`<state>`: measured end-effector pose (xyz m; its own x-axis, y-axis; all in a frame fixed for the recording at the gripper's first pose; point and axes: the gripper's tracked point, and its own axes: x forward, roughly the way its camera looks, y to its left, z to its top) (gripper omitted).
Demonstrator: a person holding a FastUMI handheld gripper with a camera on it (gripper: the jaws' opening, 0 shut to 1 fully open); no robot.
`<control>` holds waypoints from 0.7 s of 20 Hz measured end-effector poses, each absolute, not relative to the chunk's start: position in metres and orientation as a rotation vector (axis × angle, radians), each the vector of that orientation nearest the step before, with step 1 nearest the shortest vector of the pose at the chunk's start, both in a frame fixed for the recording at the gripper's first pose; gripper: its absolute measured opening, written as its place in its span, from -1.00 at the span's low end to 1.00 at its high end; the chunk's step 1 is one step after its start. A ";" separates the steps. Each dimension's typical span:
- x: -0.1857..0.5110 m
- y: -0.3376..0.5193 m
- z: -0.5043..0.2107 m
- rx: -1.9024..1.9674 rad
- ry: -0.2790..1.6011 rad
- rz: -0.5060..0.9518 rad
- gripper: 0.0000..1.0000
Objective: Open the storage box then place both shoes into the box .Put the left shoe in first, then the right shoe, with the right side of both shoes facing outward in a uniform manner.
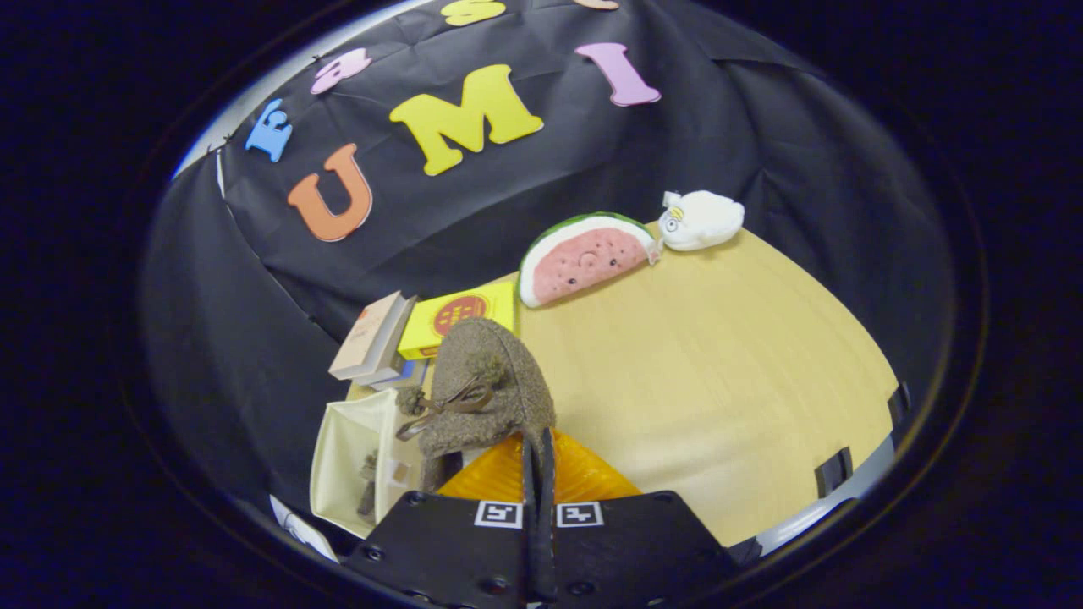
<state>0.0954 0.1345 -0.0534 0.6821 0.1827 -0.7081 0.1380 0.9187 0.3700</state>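
I have the gripper (538,474) closed tight, its fingers nearly meeting on the thin back edge of a fuzzy brown shoe (491,389), so I read the shoe as pinched and carried rather than resting anywhere. It hangs just ahead of the fingertips, its little bow facing me, and under it I can see a ribbed orange surface (584,478) whose nature I cannot settle. Just beside the shoe, on the side away from the bare table, sits the cream storage box (343,461), already open, with something small and dark (369,484) inside that may be the other shoe; it is too small for me to be sure. If it is, I judge this to be the second placing, the right shoe going in after the left. The next move, as I see it, calls for swinging the shoe over the box opening, turning it so its right side faces outward to match its mate, then lowering and letting go. Beyond the box stand a few books (376,338) and a yellow carton (461,317), and farther across the wooden table (719,381) lie a watermelon cushion (588,258) and a white plush toy (702,220).
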 end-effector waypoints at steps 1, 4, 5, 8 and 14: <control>0.098 0.153 -0.044 0.419 0.825 0.028 -1.00; 0.101 0.217 -0.025 0.412 0.803 0.050 -1.00; 0.101 0.239 -0.024 0.419 0.800 0.058 -1.00; 0.100 0.292 -0.031 0.428 0.805 0.054 -1.00; 0.091 0.346 -0.083 0.374 0.876 0.011 -1.00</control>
<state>0.0907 0.3464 -0.0832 0.6446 0.1614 -0.7473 0.1419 0.9352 0.3244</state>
